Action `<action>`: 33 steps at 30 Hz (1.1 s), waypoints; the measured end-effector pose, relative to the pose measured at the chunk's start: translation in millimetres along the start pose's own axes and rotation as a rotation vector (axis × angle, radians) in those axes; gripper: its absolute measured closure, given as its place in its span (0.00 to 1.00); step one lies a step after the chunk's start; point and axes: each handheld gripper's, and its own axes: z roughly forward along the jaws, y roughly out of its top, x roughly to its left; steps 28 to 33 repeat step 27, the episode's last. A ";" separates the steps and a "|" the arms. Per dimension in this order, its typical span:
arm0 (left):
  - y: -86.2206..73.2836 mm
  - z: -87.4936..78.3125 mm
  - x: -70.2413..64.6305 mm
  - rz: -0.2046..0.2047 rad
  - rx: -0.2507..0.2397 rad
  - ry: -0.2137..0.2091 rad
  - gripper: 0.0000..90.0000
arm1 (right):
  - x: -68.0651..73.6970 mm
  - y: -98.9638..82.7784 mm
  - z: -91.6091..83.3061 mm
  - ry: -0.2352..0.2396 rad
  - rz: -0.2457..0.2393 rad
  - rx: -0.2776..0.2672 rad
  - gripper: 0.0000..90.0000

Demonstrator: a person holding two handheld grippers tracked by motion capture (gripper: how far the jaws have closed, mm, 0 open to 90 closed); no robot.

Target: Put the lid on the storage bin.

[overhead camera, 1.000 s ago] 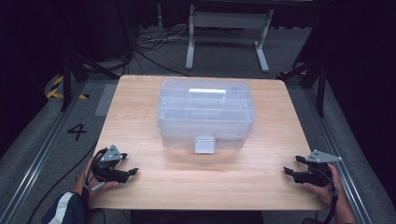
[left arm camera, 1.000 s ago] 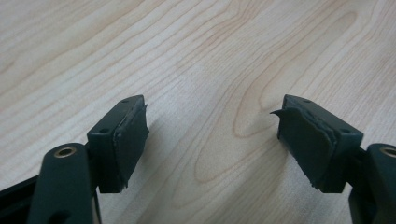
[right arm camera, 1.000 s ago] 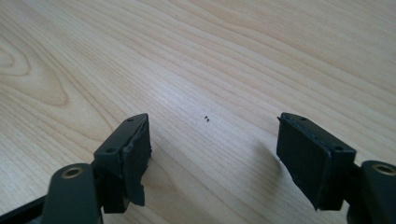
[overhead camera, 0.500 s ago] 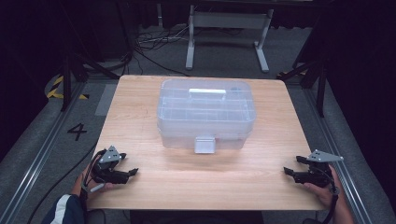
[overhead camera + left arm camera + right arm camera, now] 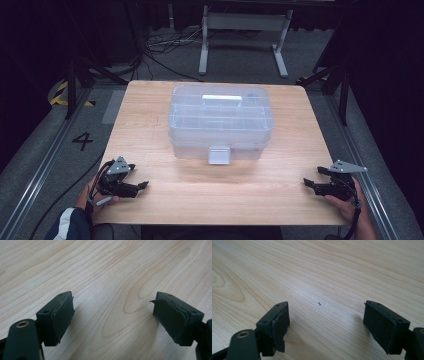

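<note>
Clear plastic organiser box (image 5: 221,122) at the table's (image 5: 150,110) centre, nearer the far edge, untouched.

Left gripper (image 5: 142,185) and right gripper (image 5: 307,183) rest near the front corners, jaws spread and empty; the left's have just been widening. Box looks rigid, smooth, probably light; contents unclear. Grasp the white top handle (image 5: 222,98) or front latch (image 5: 219,155).
</note>
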 end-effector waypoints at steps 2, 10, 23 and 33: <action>0.0 0.0 0.0 0.000 0.000 0.000 0.19 | 0.0 0.0 0.0 0.000 0.000 0.001 0.24; 0.2 0.1 0.4 0.006 0.002 -0.002 0.19 | -0.1 0.3 0.4 -0.002 0.002 0.000 0.24; 0.2 0.0 0.0 0.009 0.006 -0.001 0.18 | -0.3 0.6 0.7 -0.005 0.003 0.003 0.22; 0.2 0.2 -0.2 0.008 0.005 0.001 0.17 | -0.4 0.7 0.9 -0.008 0.005 0.004 0.22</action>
